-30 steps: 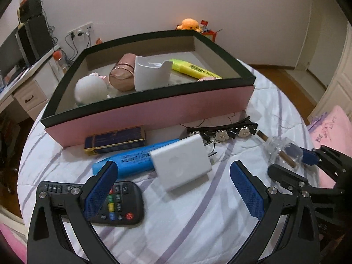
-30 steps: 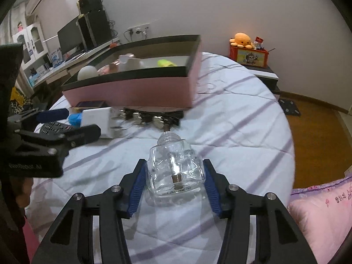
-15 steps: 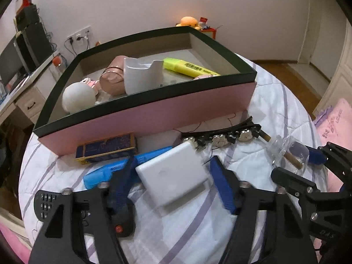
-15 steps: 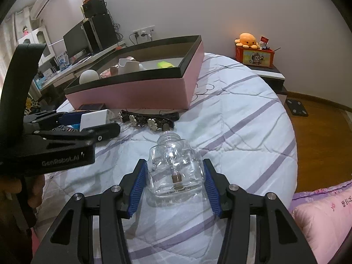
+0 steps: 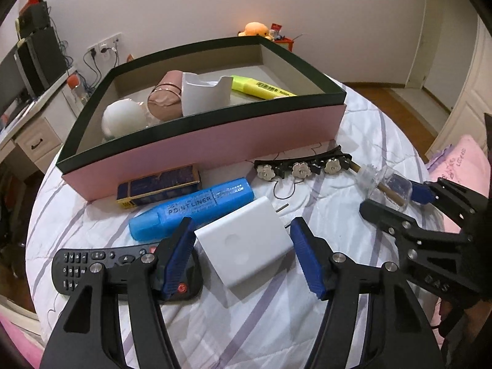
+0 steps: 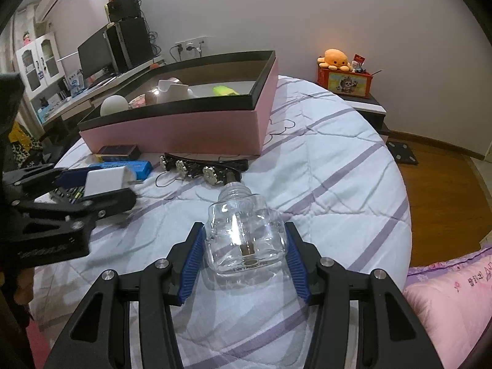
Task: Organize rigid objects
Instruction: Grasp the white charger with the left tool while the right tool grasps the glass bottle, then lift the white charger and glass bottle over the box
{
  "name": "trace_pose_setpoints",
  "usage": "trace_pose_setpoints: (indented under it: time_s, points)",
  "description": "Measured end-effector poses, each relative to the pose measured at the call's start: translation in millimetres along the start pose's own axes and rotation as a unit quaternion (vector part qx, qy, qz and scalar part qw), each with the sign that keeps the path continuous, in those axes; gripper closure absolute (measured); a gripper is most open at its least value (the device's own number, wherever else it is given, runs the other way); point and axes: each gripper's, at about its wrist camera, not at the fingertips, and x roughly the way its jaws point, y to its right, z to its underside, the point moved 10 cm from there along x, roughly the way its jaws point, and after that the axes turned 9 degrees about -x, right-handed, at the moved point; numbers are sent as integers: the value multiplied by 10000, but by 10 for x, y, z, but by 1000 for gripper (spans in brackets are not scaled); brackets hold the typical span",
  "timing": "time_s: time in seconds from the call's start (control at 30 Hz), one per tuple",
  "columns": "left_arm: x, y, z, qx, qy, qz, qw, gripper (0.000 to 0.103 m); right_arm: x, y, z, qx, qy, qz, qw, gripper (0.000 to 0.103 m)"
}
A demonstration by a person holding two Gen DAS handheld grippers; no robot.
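A round bed (image 6: 338, 153) under a white quilt with lilac stripes fills the room, with a desk and dark monitor (image 6: 95, 52) by the wall, wood flooring to one side, and an orange plush octopus (image 6: 335, 58) on a small printed box.

From the left wrist I can look down into the pink box (image 5: 215, 135): a white ball (image 5: 123, 120), a pink cylinder (image 5: 166, 98), a white cut-out cup (image 5: 206, 95) and a yellow highlighter (image 5: 261, 87). The right wrist sees these only over the rim, but it shows the clear glass bottle (image 6: 246, 236) plainly.

The left gripper (image 5: 243, 246) has just been closing, and its blue pads now bracket the white power adapter (image 5: 246, 246); the left pad looks to touch it, though a sliver of gap at the right pad leaves me unsure of a firm pinch. The right gripper (image 6: 244, 252) clamps the bottle by both sides, low over the quilt.

Loose in front of the box lie a blue highlighter (image 5: 190, 209), a small navy box (image 5: 160, 187), a black remote (image 5: 92, 264) and a flowered hair clip (image 5: 301, 166).
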Motion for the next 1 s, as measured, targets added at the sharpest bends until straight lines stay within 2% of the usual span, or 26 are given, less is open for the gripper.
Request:
trace_pose_setpoints:
  time_s: [0.17, 0.4, 0.53, 0.63, 1.0]
  points:
    - [-25, 9, 15, 25, -2, 83, 10000, 38, 25, 1, -23, -37, -5, 106, 9999, 51]
    - [-193, -14, -9, -5, 190, 297, 9994, 38, -182, -112, -95, -38, 339, -33, 9994, 51]
    - [-390, -38, -42, -138, 433, 597, 9972, 38, -378, -193, -221, -37, 655, -140, 9977, 51]
    - [-525, -116, -67, -210, 638, 576, 9961, 38, -472, -264, -286, -75, 781, -179, 9968, 51]
    - [-915, -321, -65, -328, 1016, 564, 9927, 38, -735, -623, -434, -333, 989, -284, 9941, 51]
